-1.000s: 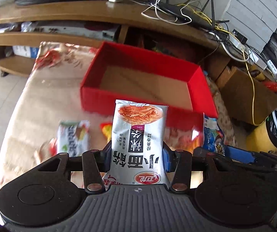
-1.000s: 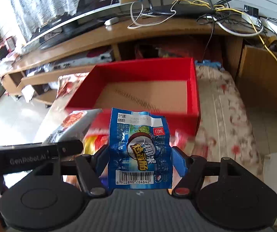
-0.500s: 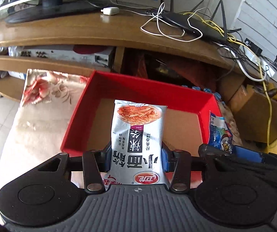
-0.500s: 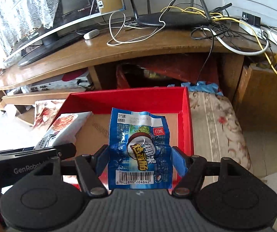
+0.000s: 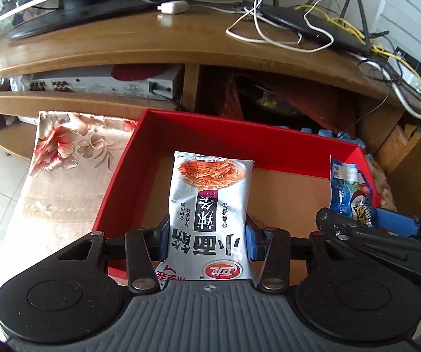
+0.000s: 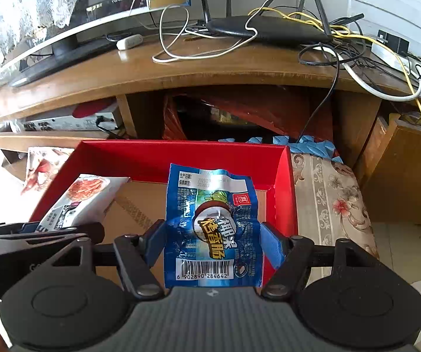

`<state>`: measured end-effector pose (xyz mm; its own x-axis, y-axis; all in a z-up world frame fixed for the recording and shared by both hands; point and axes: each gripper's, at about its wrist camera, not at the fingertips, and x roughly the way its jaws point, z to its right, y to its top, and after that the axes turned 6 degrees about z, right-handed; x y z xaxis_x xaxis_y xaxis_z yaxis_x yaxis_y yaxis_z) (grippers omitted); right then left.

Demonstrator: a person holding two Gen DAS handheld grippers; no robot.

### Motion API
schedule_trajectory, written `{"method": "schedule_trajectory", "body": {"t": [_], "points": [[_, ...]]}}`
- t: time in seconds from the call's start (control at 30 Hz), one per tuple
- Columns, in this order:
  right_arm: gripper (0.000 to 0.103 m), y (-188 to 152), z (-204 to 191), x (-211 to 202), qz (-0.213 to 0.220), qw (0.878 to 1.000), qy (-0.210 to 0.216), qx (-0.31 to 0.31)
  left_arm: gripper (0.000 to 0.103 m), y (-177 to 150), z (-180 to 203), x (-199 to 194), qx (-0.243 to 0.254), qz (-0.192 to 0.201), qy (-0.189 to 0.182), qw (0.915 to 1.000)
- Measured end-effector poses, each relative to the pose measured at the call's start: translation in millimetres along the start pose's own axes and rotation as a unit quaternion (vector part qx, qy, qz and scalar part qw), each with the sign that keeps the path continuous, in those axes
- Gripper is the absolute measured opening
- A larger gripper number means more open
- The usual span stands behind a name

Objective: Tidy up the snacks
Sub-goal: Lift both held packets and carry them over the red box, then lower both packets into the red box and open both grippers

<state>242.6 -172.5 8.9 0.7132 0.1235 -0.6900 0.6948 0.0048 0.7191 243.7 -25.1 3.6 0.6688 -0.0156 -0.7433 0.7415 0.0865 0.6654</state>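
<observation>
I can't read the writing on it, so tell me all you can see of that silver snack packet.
The silver snack packet is a glossy foil pouch showing reddish strips, bold black characters and a red logo. It looks sealed. The left gripper pinches its sides between blue pads, holding it above the red box with its brown cardboard floor. From the right wrist view it tilts inward.

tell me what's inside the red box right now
The red box shows only bare cardboard floor. The white snack packet and blue snack packet, each clamped in a gripper, hang over it and hide the floor beneath them.
</observation>
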Motion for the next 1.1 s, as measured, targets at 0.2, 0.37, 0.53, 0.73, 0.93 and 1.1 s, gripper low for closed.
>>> {"method": "schedule_trajectory", "body": {"t": [0.2,0.37,0.53,0.73,0.93,1.1], "points": [[0.069,-2.7,-0.1,13.3,-0.005,1.0,-0.005,-0.005,0.053,-2.2,3.2,10.0,0.01,-0.008,0.012,0.9998],[0.069,-6.9,-3.7,22.1,-0.012,1.0,-0.008,-0.012,0.054,-6.0,0.3,18.2,0.013,-0.017,0.021,0.9996],[0.069,-10.3,-4.2,28.4,-0.02,1.0,-0.007,-0.016,0.055,-9.2,-1.2,22.0,0.019,-0.021,0.029,0.9992],[0.07,-13.8,-2.0,33.6,-0.031,0.999,-0.01,-0.014,0.059,-10.9,0.8,21.6,0.026,-0.02,0.034,0.9989],[0.071,-12.7,-0.4,31.9,-0.023,1.0,-0.012,-0.012,0.065,-10.0,0.0,17.5,0.029,-0.012,0.036,0.9989],[0.072,-10.4,1.7,25.7,-0.015,1.0,-0.015,-0.009,0.073,-8.7,-0.7,12.2,0.026,-0.001,0.032,0.9991]]}}
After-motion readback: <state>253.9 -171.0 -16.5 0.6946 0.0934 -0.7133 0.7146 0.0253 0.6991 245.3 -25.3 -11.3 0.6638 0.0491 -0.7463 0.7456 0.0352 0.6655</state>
